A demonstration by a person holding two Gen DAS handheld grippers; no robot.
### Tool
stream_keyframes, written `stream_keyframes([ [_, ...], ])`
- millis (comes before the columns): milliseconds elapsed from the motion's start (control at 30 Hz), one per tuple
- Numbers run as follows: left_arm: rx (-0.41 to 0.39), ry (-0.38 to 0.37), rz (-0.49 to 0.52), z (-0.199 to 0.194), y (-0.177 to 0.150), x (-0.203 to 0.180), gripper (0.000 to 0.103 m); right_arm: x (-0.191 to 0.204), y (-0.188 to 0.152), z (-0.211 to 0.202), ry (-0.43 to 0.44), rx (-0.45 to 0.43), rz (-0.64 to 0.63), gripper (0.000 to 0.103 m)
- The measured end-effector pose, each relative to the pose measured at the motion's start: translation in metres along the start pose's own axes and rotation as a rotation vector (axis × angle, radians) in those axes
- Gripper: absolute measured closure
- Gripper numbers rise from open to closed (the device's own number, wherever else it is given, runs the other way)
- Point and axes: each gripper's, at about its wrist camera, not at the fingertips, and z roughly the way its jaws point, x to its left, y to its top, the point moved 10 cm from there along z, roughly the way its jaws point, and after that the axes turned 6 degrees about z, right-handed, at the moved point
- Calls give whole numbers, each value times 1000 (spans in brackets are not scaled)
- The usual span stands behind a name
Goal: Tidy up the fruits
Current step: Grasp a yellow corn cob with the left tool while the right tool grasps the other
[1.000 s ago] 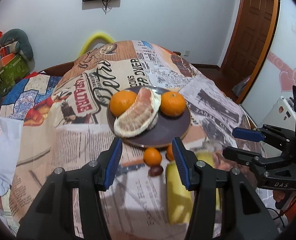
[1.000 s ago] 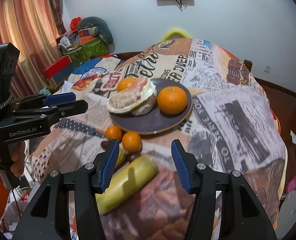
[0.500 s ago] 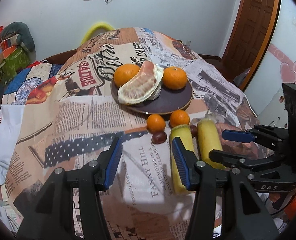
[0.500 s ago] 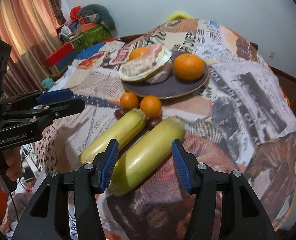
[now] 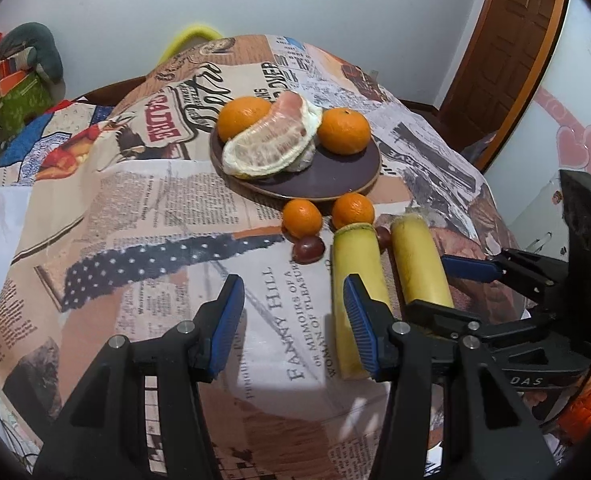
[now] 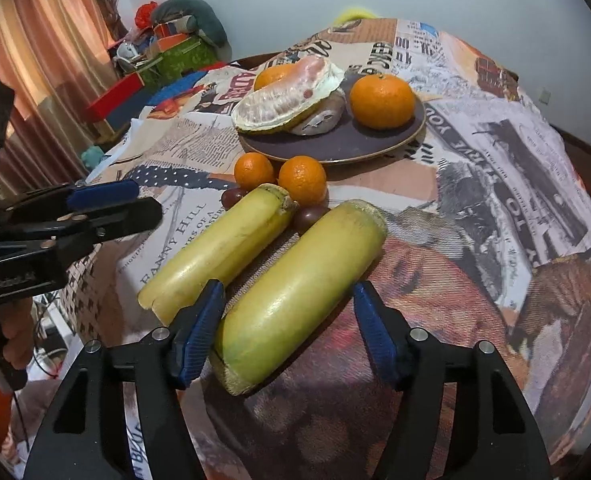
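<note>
A dark plate (image 5: 331,178) (image 6: 355,144) holds two oranges (image 5: 343,131) and a peeled pomelo piece (image 5: 271,142) (image 6: 287,98). In front of it lie two small tangerines (image 5: 302,218) (image 6: 301,180), dark chestnuts (image 5: 308,249) and two yellow-green sugarcane pieces (image 5: 357,280) (image 6: 215,250). My right gripper (image 6: 289,330) is open, its fingers either side of the near end of the right cane (image 6: 299,288). My left gripper (image 5: 293,326) is open and empty above the cloth, left of the canes.
The round table wears a newspaper-print cloth (image 5: 155,208) that drops off at the near edges. A pile of boxes and clothes (image 6: 167,48) stands at the left by a curtain. A wooden door (image 5: 507,52) is at the right.
Both grippers have pulled back from the plate toward the near table edge. The canes now lie in full view, and my right gripper straddles the right cane's end.
</note>
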Motion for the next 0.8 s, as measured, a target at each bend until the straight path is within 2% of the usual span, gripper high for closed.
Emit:
stream_keyframes([
  [133,10,-21,13,7,1,-11,52,-7,-3,-12,-41,-15,-28,53],
  [300,18,-45,34,14,4,-27,52,-35,-5,-20,-93,-15,-3,64],
  [467,34,-68,54,26,6,-41,52,-49,2,-24,-74,-21,42,64],
  [800,71,-80,54,49,7,-47,53,-44,19,-8,-51,-20,18,64],
])
